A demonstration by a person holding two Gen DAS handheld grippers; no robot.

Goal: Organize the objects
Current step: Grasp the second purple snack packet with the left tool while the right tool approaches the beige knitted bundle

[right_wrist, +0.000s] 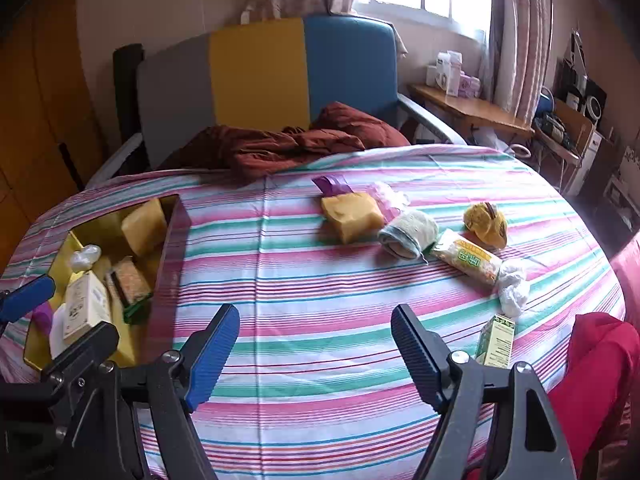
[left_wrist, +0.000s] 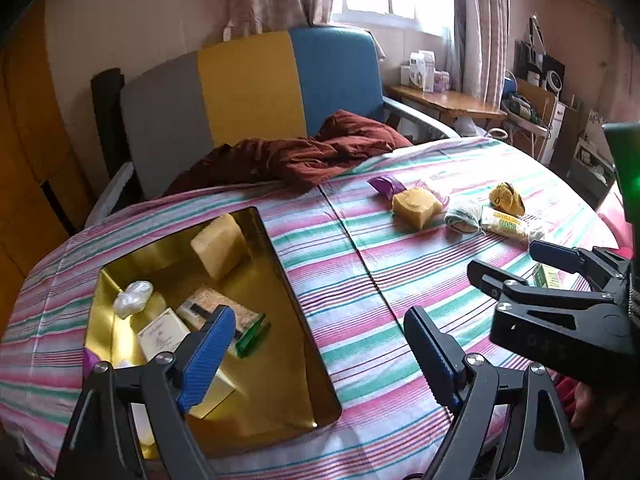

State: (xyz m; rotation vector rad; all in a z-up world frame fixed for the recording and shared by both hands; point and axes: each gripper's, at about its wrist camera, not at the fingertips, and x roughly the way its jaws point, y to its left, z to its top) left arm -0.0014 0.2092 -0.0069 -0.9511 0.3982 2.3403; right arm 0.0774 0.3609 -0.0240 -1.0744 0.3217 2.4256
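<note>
Daylight comes through a curtained window behind a chair with grey, yellow and blue back panels (right_wrist: 260, 76), a dark red cloth (right_wrist: 288, 144) heaped on its seat, and shelves of clutter fill the right side of the room. Nearer, a striped tablecloth (right_wrist: 320, 288) in pink, green and white covers the table.

At the left sits a gold tin (left_wrist: 280, 280), open at the top, which looks to be the collecting place: it already holds a yellow block (left_wrist: 220, 246), a white box (left_wrist: 162, 334), a crumpled white wrapper, a speckled packet and a green piece. The things not yet sorted lie loose toward the right, well apart from the tin: a second yellow block (right_wrist: 352, 216) beside a purple wrapper (right_wrist: 330, 186), a rolled sock (right_wrist: 408, 232), a long snack packet (right_wrist: 466, 260), a yellow pouch (right_wrist: 486, 222), a white wad (right_wrist: 514, 288) and a small green carton (right_wrist: 496, 340).

The left gripper (left_wrist: 316, 356) hangs over the tin's near edge, jaws wide and holding nothing. The right gripper (right_wrist: 316, 354) is over bare cloth between the tin and the loose pile, jaws likewise wide and empty; the green carton lies just beside its right finger, likely the easiest next pick
</note>
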